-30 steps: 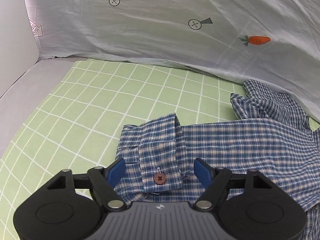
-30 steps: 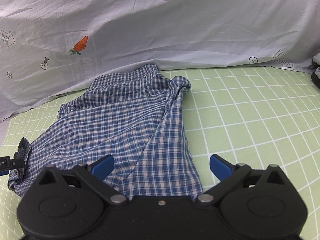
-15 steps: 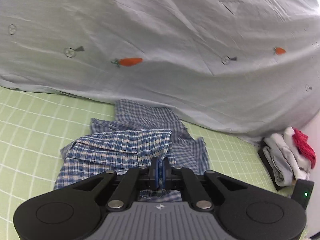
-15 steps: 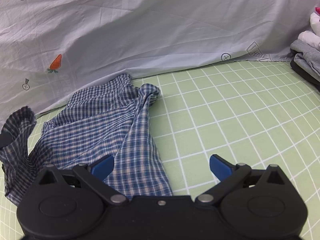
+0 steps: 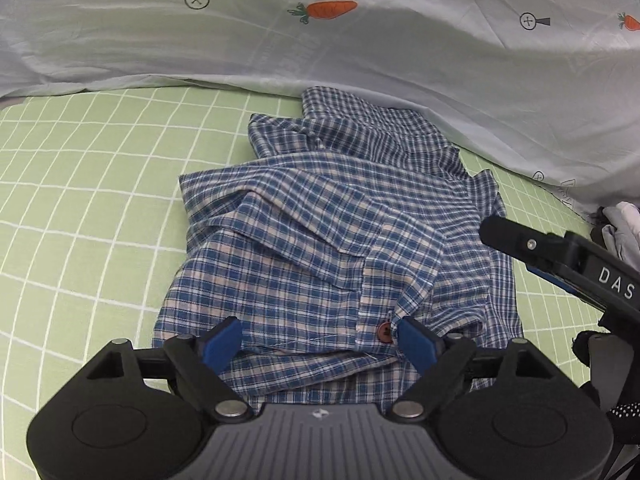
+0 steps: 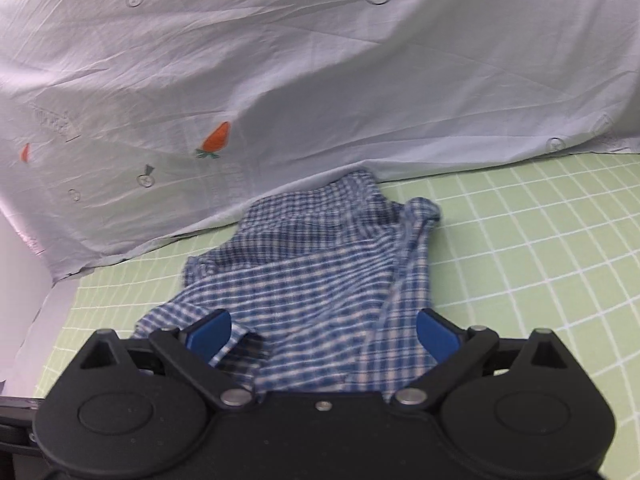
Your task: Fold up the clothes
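We see our left gripper [image 5: 318,342] spread wide and empty over the crumpled blue-and-white plaid cotton shirt [image 5: 340,248], bunched on the green grid-lined tabletop [image 5: 88,184]. Our right gripper [image 6: 322,330] gapes equally wide, holding nothing, above the same soft cloth.

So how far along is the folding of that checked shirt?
Partly done. The plaid shirt has one sleeve, with its buttoned cuff, laid across the body. Nothing is in hand: the left gripper and right gripper are both open over it. It looks rumpled, so the other side and the final folds remain.
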Motion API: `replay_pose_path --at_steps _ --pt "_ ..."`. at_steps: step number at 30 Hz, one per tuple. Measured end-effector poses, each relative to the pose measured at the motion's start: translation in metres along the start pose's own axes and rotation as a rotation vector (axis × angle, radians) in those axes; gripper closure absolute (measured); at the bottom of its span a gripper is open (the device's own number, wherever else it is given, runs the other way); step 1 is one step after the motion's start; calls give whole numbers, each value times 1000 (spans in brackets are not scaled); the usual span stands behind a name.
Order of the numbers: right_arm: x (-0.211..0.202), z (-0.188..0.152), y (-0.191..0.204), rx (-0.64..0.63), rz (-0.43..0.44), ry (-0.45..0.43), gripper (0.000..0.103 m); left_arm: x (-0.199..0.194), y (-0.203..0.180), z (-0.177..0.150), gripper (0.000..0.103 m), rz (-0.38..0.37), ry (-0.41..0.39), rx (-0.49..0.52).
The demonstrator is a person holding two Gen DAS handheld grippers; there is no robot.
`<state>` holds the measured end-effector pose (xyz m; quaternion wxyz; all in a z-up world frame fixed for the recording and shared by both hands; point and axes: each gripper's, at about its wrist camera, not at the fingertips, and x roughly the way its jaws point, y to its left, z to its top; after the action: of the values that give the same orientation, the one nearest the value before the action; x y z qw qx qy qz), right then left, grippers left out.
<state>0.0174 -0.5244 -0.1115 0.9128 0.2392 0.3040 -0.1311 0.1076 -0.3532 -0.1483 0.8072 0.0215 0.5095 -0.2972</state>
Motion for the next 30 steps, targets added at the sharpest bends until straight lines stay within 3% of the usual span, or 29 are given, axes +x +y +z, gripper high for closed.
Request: replay_pose_path --at_steps 3,6,8,10,12,19,30 --pt "20 -1 14 11 114 57 15 -1 2 -4 17 -3 9 -8" --pt "31 -7 18 43 158 107 25 -2 2 -7 17 -12 17 -10" --pt "37 -11 19 66 176 138 47 -4 3 -8 17 -20 20 -18" --pt "35 -16 18 83 179 149 79 -8 5 -10 17 -25 17 -33" --pt "28 -19 14 114 188 141 98 -14 5 -13 17 -29 12 -39" --pt "-22 -33 3 204 184 76 100 -47 4 -34 17 -25 -35 -27" --pt "-123 -88 -7 306 158 10 100 -104 -3 -106 17 -34 -80 -49"
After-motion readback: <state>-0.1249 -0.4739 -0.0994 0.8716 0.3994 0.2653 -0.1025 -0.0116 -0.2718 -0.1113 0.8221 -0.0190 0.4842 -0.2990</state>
